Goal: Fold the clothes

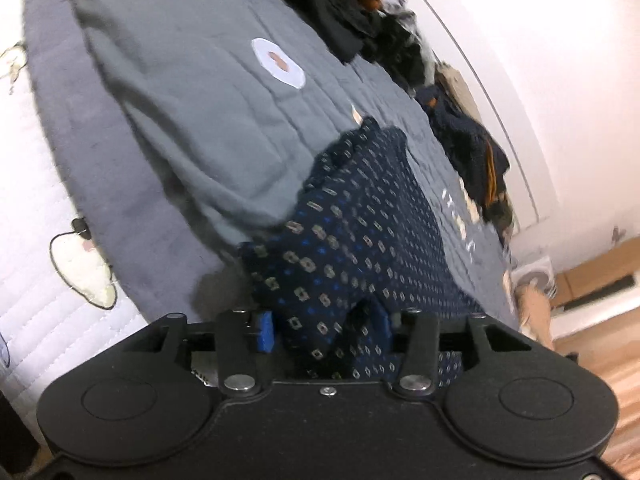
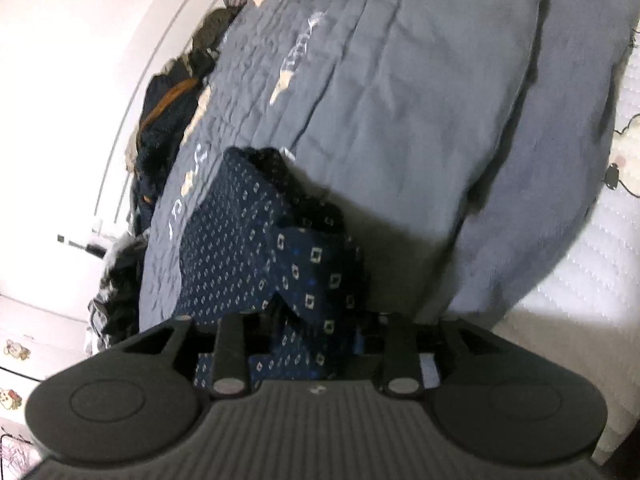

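Note:
A navy garment with a small diamond pattern [image 1: 360, 232] lies bunched on the grey bedspread [image 1: 380, 92] and rises into both grippers. In the left wrist view my left gripper [image 1: 323, 328] is shut on a fold of it, with cloth packed between the blue pads [image 1: 264, 332]. In the right wrist view the same garment [image 2: 240, 248] runs up into my right gripper [image 2: 316, 340], which is shut on it; the cloth hides the pads. A grey top with a white oval patch [image 1: 278, 63] lies spread just beyond.
Dark clothes are piled along the far side of the bed by the white wall [image 1: 468, 140] [image 2: 168, 120], with more at the head [image 1: 352, 12]. A white quilted cover [image 1: 40, 200] [image 2: 580, 280] borders the grey bedspread [image 2: 400, 100]. Wooden floor and a cardboard box [image 1: 600, 264] lie past the bed's corner.

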`<control>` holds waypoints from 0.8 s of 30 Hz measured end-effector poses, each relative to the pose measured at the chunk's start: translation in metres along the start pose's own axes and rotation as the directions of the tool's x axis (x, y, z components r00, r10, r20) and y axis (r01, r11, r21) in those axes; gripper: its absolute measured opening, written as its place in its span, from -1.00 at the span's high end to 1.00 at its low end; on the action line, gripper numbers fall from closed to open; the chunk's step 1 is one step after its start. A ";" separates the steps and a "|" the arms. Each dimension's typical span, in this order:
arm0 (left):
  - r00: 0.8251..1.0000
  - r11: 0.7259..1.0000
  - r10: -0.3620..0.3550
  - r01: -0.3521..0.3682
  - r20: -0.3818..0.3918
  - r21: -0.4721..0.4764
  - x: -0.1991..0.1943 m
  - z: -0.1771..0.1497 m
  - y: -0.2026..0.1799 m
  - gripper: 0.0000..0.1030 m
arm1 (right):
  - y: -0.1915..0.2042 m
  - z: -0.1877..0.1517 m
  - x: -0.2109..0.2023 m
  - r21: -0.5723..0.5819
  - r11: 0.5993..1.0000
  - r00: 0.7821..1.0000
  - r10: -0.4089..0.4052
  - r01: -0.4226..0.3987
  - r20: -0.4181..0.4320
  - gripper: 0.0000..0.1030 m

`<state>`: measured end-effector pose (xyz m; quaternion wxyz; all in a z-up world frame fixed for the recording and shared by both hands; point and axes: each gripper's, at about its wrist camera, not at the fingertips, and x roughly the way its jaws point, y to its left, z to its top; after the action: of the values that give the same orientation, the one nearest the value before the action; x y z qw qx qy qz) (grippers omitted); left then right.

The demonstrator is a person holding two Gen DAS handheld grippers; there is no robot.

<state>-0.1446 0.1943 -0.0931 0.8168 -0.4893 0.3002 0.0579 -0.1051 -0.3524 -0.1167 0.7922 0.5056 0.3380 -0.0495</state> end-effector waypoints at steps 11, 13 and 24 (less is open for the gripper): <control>0.993 0.994 0.113 -0.113 -0.040 0.013 -0.012 0.006 -0.003 0.26 | 0.012 0.003 -0.005 -0.124 0.987 0.995 -0.099 0.100 0.014 0.68; 0.994 0.993 0.108 -0.107 -0.017 0.050 -0.013 0.005 -0.009 0.25 | 0.020 0.004 -0.007 -0.185 0.974 0.992 -0.129 0.130 0.017 0.57; 0.995 0.996 0.089 -0.089 0.043 0.007 -0.017 0.011 -0.003 0.68 | 0.022 0.008 -0.023 -0.198 0.974 0.990 -0.091 0.111 0.109 0.79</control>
<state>-0.1526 0.2055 -0.0782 0.8219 -0.4703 0.3045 0.1031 -0.1096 -0.3546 -0.0842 0.8520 0.4010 0.3269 -0.0799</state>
